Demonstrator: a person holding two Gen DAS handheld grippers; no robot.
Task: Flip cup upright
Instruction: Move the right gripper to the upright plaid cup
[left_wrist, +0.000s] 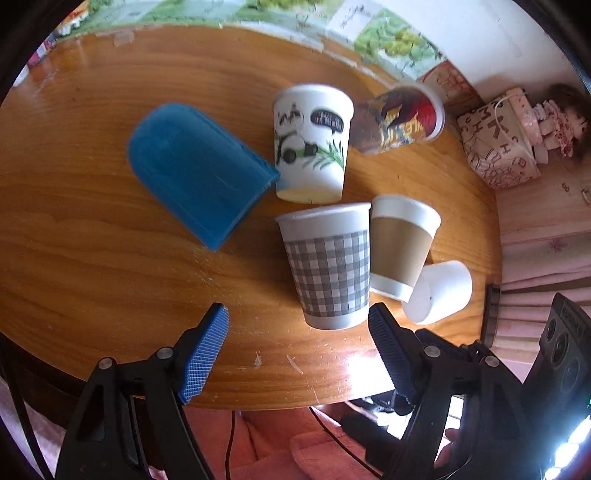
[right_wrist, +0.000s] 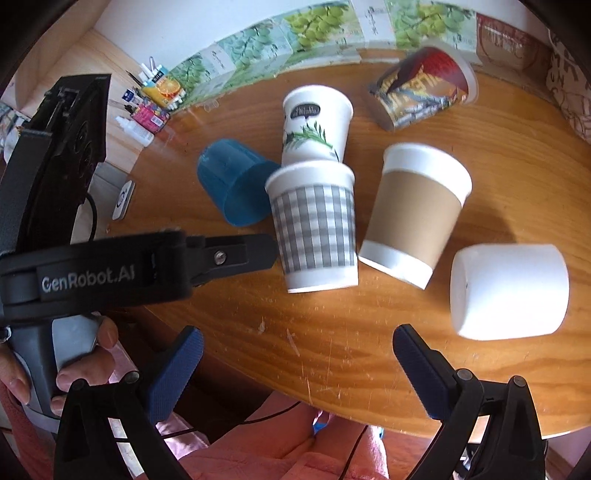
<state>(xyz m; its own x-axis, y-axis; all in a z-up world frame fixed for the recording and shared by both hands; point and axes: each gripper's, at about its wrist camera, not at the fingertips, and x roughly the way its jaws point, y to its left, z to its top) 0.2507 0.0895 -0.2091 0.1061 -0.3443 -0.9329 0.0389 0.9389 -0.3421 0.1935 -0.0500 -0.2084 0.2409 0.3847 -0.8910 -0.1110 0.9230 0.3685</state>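
Several cups sit on the round wooden table (left_wrist: 92, 229). A blue cup (left_wrist: 195, 170) (right_wrist: 232, 184) lies on its side. A grey-check cup (left_wrist: 328, 266) (right_wrist: 314, 225), a panda cup (left_wrist: 312, 142) (right_wrist: 316, 123) and a brown-sleeved cup (left_wrist: 400, 245) (right_wrist: 415, 214) stand upright. A plain white cup (left_wrist: 439, 291) (right_wrist: 509, 290) and a colourful printed cup (left_wrist: 399, 118) (right_wrist: 421, 88) lie on their sides. My left gripper (left_wrist: 297, 350) is open just in front of the grey-check cup; its side shows in the right wrist view (right_wrist: 236, 254). My right gripper (right_wrist: 297, 376) is open and empty over the table's near edge.
Grape-printed boxes (right_wrist: 314, 26) line the back wall. Small bottles and a juice carton (right_wrist: 162, 88) sit on a shelf at left. A patterned bag (left_wrist: 498, 144) stands right of the table. Pink cloth (right_wrist: 280, 450) lies below the table edge.
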